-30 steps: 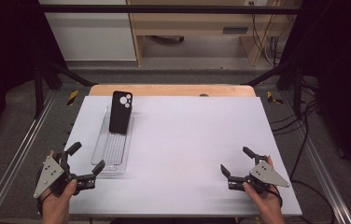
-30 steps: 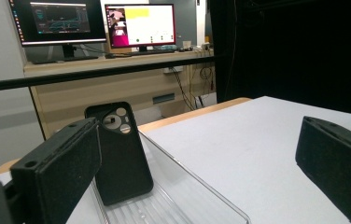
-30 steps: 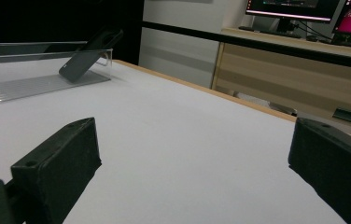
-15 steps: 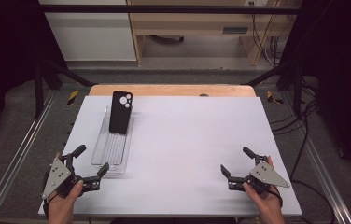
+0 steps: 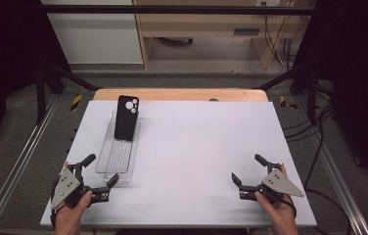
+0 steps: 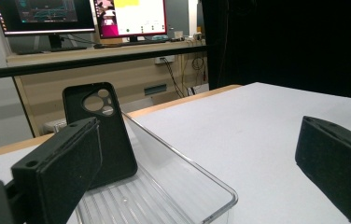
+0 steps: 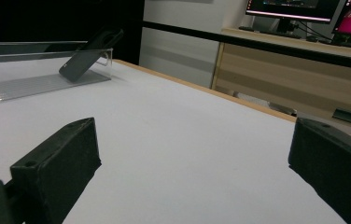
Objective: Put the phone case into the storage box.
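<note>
While both grippers sit low at the near edge of the white desk (image 5: 196, 147), nothing's grabbed.
Left gripper (image 5: 98, 177) has its jaws spread wide, right by the near end of the clear ribbed plastic tray (image 5: 116, 156). That black phone case (image 5: 125, 117) leans upright against the tray's far end. Right gripper (image 5: 250, 174) is way off to the other side, jaws released too, with bare desk between them.

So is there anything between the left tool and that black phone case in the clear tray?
Nothing solid blocks it. The left tool sits open at the near end of the clear tray, and the phone case leans at the far end. Only the tray's low near wall and bare ribbed floor lie between them.
</note>
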A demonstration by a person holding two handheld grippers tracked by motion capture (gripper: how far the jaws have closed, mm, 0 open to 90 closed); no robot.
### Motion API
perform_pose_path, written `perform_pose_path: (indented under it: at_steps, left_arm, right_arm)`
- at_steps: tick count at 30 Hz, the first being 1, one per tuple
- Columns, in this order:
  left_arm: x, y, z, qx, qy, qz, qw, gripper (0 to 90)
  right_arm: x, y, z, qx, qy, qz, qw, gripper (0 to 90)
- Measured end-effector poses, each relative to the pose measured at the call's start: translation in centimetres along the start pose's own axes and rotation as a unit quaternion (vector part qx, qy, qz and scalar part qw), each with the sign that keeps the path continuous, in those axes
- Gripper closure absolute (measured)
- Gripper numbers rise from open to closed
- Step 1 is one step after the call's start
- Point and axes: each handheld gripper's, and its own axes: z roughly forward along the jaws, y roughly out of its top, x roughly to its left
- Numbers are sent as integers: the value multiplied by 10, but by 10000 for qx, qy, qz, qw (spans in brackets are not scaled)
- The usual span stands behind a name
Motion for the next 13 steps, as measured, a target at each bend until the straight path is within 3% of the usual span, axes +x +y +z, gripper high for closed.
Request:
perform_pose_path:
  at_steps: [10,13]
  left_arm:
    - [-1,-4,1,9,-15,-95,10000,2]
    - [0,-6,1,50,66,-140,9999,4]
  right_arm:
    - [-3,1,-3,-51,-130,16,9999,23]
    - [-6,0,-4,-49,-206,59,9998,23]
